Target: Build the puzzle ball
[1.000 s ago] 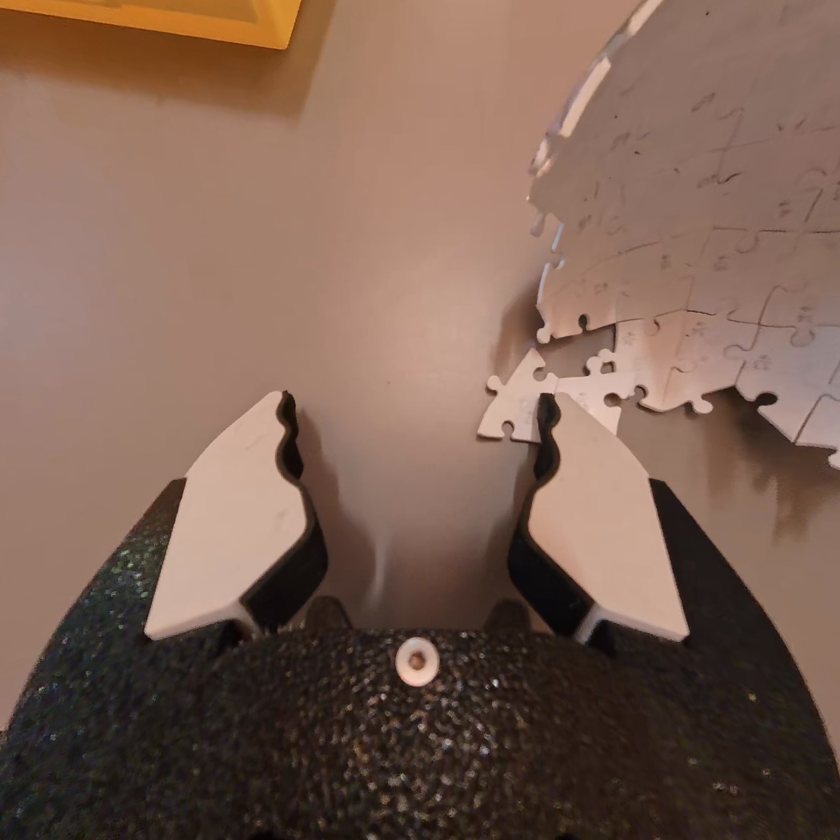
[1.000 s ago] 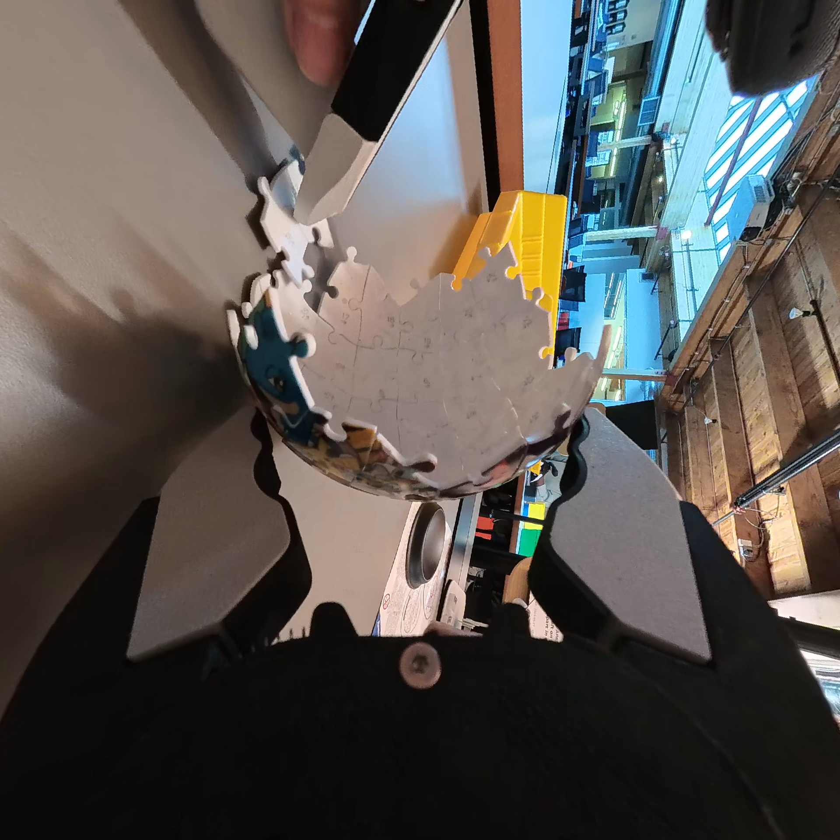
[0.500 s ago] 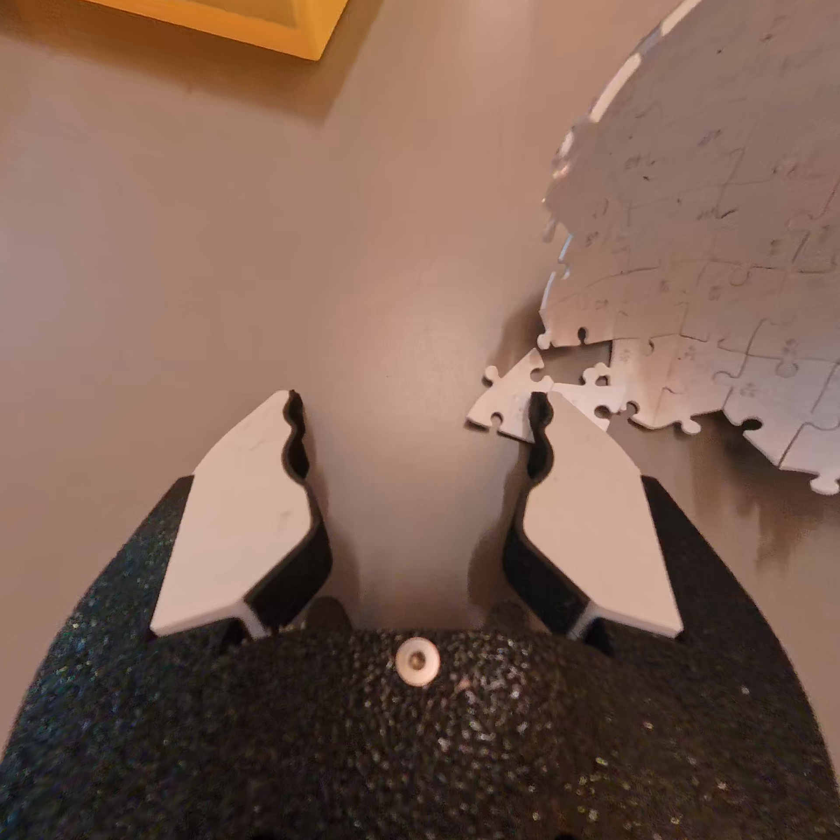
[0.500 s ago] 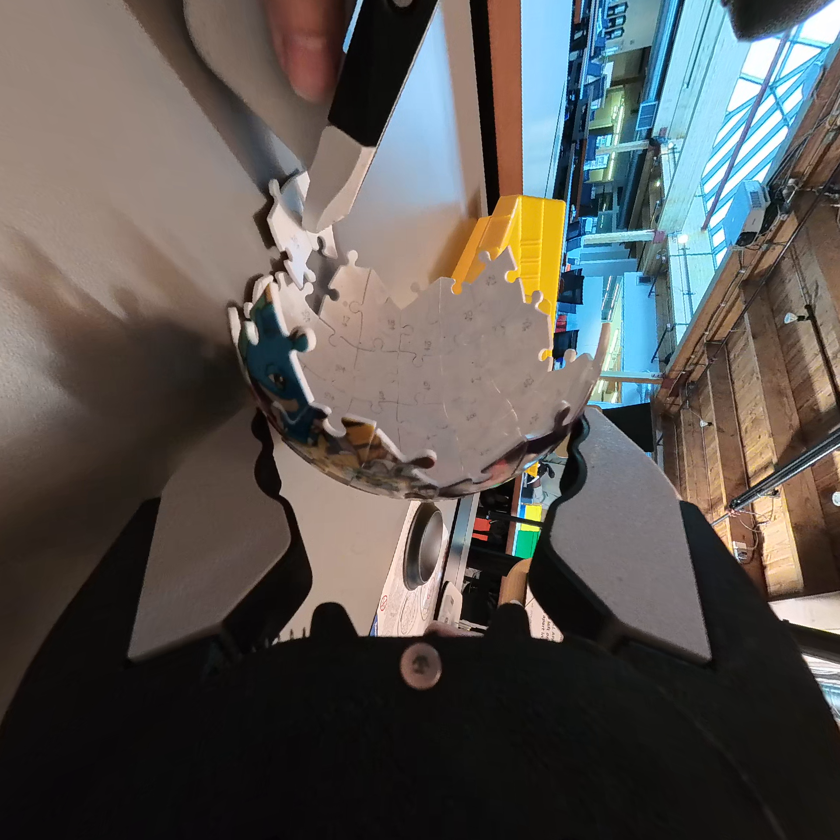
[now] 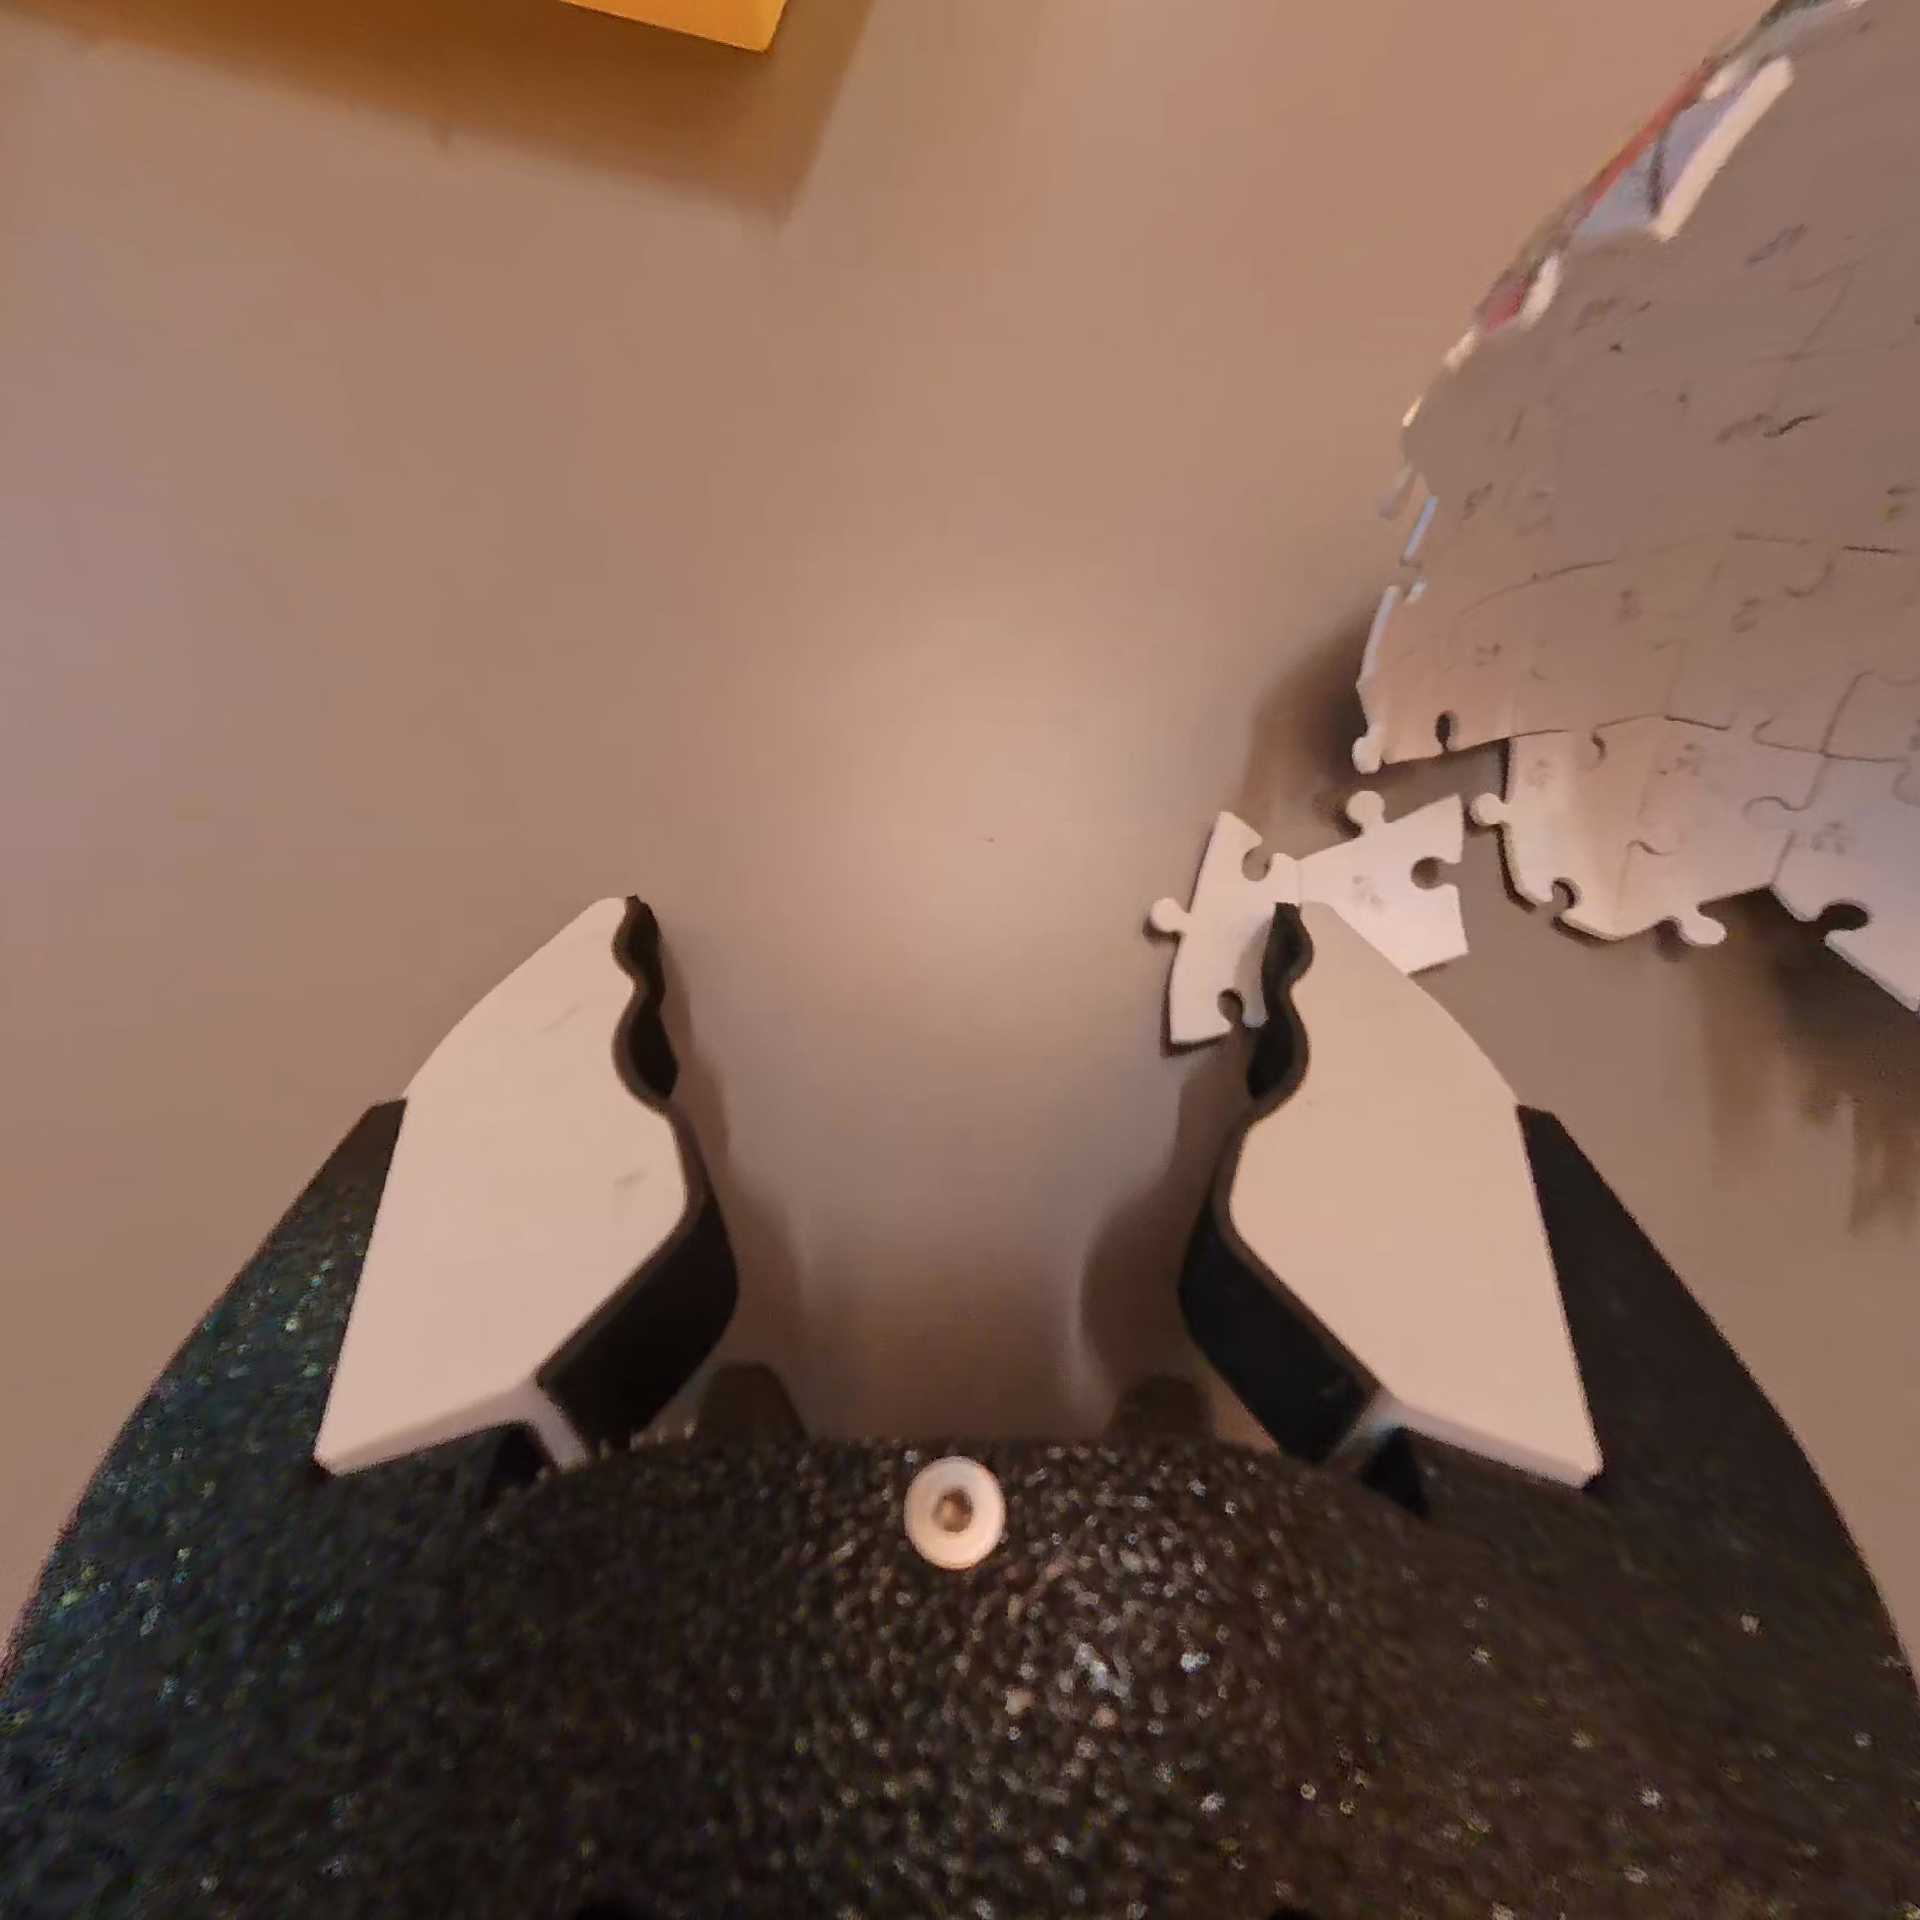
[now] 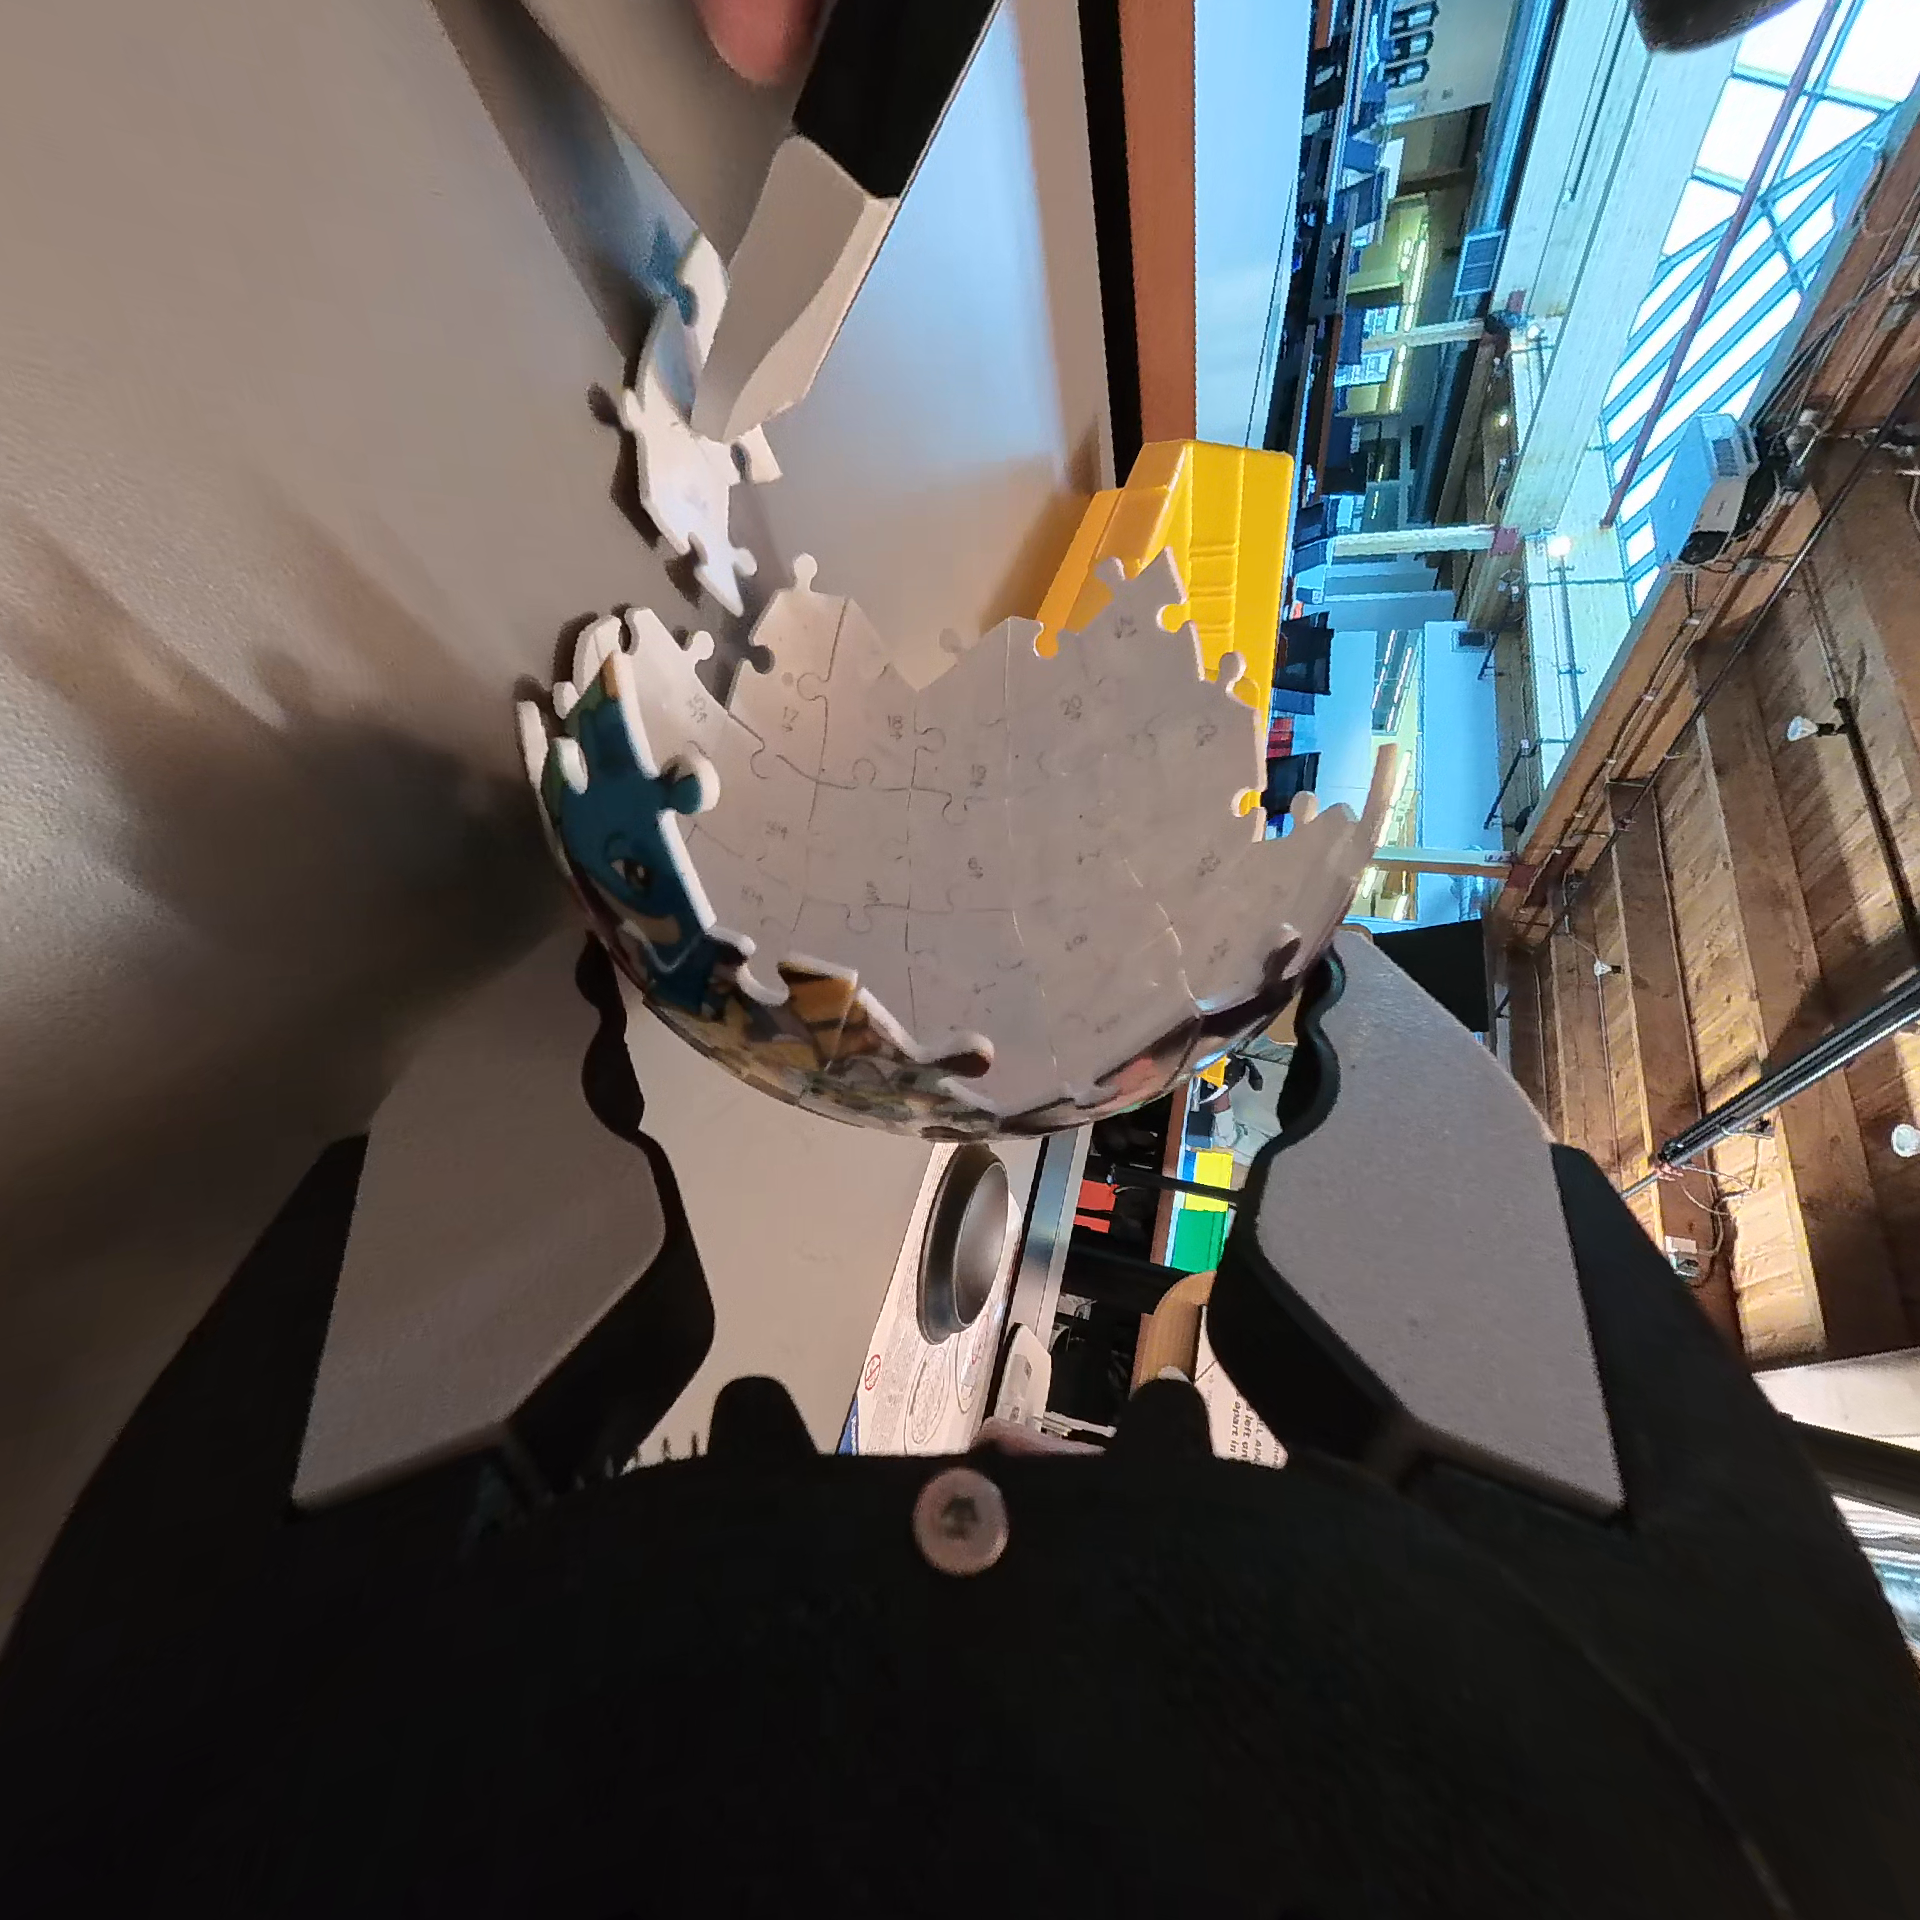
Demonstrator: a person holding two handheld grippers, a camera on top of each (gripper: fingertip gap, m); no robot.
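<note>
Matt white backs line the puzzle ball [image 6: 935, 862], its printed outside glossy, on a smooth grey table [image 5: 520, 623].

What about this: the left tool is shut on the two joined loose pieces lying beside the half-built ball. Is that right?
Not quite. The left tool is open, not shut on them: its jaws stand wide apart, and only one fingertip rests on the two joined loose pieces. The left wrist view shows this. The pieces do lie beside the half-built ball.

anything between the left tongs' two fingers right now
No, the left tongs stand open over bare grey table in the left wrist view; the loose puzzle pieces lie just outside the right fingertip.
</note>
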